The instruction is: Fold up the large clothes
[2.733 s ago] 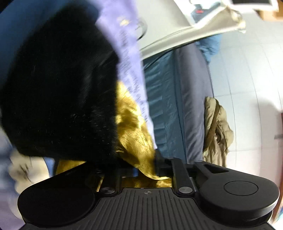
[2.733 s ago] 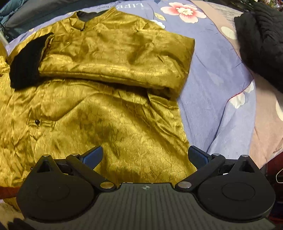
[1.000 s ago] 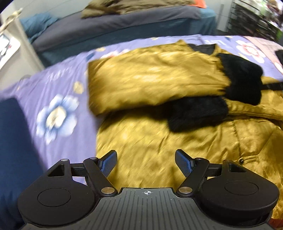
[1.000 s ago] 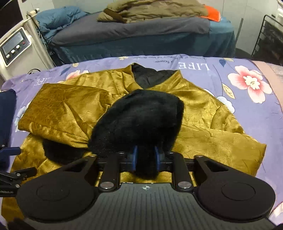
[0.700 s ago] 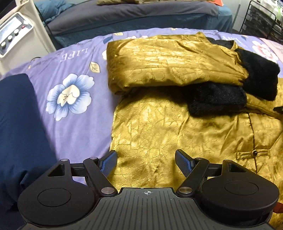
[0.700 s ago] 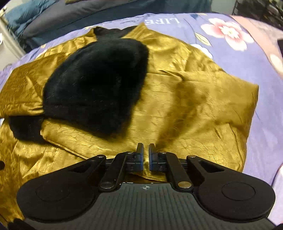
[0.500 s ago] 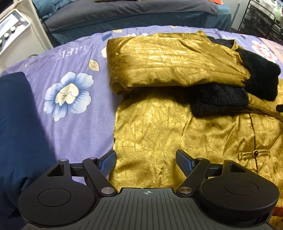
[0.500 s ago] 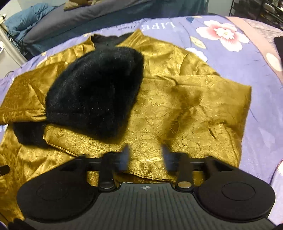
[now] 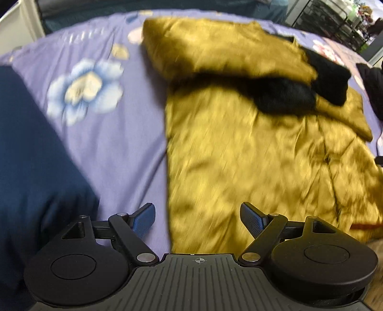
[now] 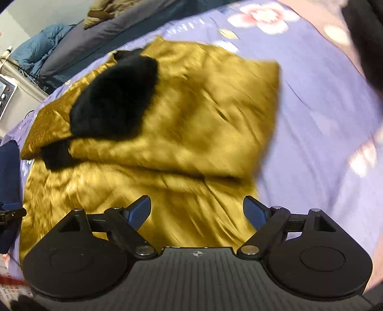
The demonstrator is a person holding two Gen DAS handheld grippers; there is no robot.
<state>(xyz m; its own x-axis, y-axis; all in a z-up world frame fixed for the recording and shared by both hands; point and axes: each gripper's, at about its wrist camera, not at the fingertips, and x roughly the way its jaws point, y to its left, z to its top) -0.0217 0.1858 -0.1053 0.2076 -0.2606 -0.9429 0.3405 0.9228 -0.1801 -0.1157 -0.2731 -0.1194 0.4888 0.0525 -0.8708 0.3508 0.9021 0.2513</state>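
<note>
A gold satin jacket (image 9: 251, 153) lies flat on a purple flowered bedsheet (image 9: 115, 134). Both sleeves are folded across its chest, their black fur cuffs (image 9: 284, 95) overlapping near the middle. In the right wrist view the jacket (image 10: 191, 124) shows with the upper black cuff (image 10: 115, 95) on top. My left gripper (image 9: 197, 215) is open and empty above the jacket's lower left edge. My right gripper (image 10: 197, 210) is open and empty above the jacket's lower right part. Both views are motion-blurred.
A dark blue cloth (image 9: 31, 172) lies at the left of the sheet. A black garment (image 9: 373, 83) lies at the far right. A second bed (image 10: 79, 40) with bedding and a white machine (image 10: 7, 95) stand behind. A black wire rack (image 9: 330, 21) stands at the back right.
My right gripper let go of the black-cuffed sleeve, opened, and drew back toward the jacket's lower part. My left gripper, open throughout, shifted slightly lower and left along the jacket's edge.
</note>
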